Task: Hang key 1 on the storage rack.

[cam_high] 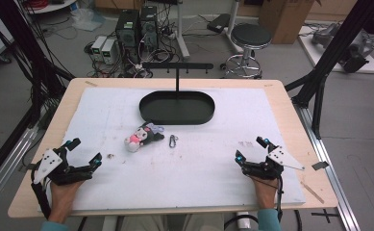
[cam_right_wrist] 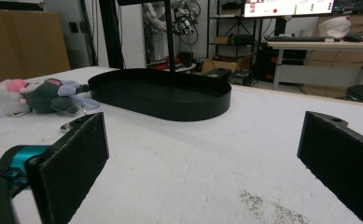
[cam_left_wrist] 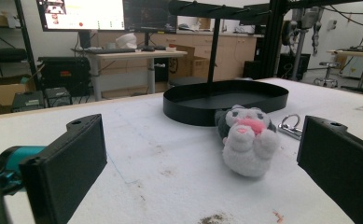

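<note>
A small plush toy (cam_high: 141,136), white, grey and pink, lies on the white mat near the table's middle, just in front of the black oval tray (cam_high: 177,107). A metal carabiner (cam_high: 173,141) lies beside it on the right. My left gripper (cam_high: 85,151) rests at the near left, jaws wide open and empty; its own view has the plush toy (cam_left_wrist: 247,140) ahead between the jaws. My right gripper (cam_high: 251,149) rests at the near right, also open and empty, looking toward the tray (cam_right_wrist: 163,95) with the plush toy (cam_right_wrist: 34,96) at the left.
A black post with a hook bar (cam_high: 177,66) rises from the tray. The white mat (cam_high: 213,168) covers most of the wooden table (cam_high: 290,103). A small dark speck (cam_high: 110,156) lies near the left gripper. A stool (cam_high: 250,37) and computers stand beyond the far edge.
</note>
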### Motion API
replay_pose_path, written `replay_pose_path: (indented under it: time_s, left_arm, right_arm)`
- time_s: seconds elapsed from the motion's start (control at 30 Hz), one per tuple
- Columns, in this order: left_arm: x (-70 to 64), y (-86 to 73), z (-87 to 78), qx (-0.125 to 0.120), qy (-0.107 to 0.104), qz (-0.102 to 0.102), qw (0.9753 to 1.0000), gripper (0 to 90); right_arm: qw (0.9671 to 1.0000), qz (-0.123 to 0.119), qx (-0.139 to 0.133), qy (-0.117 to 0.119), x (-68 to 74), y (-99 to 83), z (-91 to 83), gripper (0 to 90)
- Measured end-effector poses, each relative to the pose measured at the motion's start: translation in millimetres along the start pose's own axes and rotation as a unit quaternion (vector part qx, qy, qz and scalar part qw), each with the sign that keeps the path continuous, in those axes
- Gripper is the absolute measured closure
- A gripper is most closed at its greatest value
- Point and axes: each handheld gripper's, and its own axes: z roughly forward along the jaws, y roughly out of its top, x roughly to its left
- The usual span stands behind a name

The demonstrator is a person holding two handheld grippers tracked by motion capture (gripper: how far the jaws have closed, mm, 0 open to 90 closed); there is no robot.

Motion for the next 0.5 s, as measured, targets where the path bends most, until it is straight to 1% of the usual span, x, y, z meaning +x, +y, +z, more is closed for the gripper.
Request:
replay_pose_path:
  time_s: [0.07, 0.1, 0.2, 0.23, 0.3, 0.33, 0.4, 0.47, 0.5]
  left_arm:
    - [-0.4, 0.0, 0.0, 0.000, 0.000, 0.001, 1.0000, 1.7]
    - [-0.3, 0.0, 0.1, 0.000, 0.001, 0.001, 1.0000, 1.7]
    - [0.3, 0.1, -0.1, 0.000, 0.001, -0.002, 1.0000, 1.7]
    - [0.3, 0.1, 0.0, 0.000, 0.002, -0.003, 1.0000, 1.7]
    - [0.6, 0.2, -0.1, 0.001, 0.002, -0.004, 1.0000, 1.7]
    - [0.5, 0.2, 0.1, -0.001, 0.003, -0.005, 1.0000, 1.7]
    - [0.7, 0.4, 0.5, 0.001, 0.003, -0.007, 1.0000, 1.7]
    - [1.0, 1.1, 0.9, 0.009, 0.000, -0.004, 1.0000, 1.7]
    - [0.9, 1.7, 1.0, 0.013, 0.000, -0.001, 0.9999, 1.7]
  right_arm:
    - [1.0000, 0.003, 0.001, -0.001, 0.0, 0.0, -0.2, 1.2]
    - [1.0000, 0.000, 0.000, -0.001, -0.3, 0.0, 0.0, 1.2]
    - [1.0000, -0.003, -0.001, -0.001, 0.0, 0.1, 0.1, 1.2]
    - [1.0000, 0.004, 0.002, 0.001, 1.1, 0.1, -0.4, 1.2]
    - [1.0000, 0.003, 0.002, 0.001, 1.1, 0.1, -0.4, 1.2]
    - [1.0000, -0.002, -0.001, 0.000, 0.0, 0.1, 0.1, 1.2]
    - [1.0000, -0.001, 0.000, -0.001, 0.1, 0.0, 0.0, 1.2]
    - [1.0000, -0.003, -0.001, -0.001, 0.0, 0.1, 0.2, 1.2]
    - [1.0000, 0.002, 0.004, -0.001, 1.2, 0.1, -0.2, 1.2]
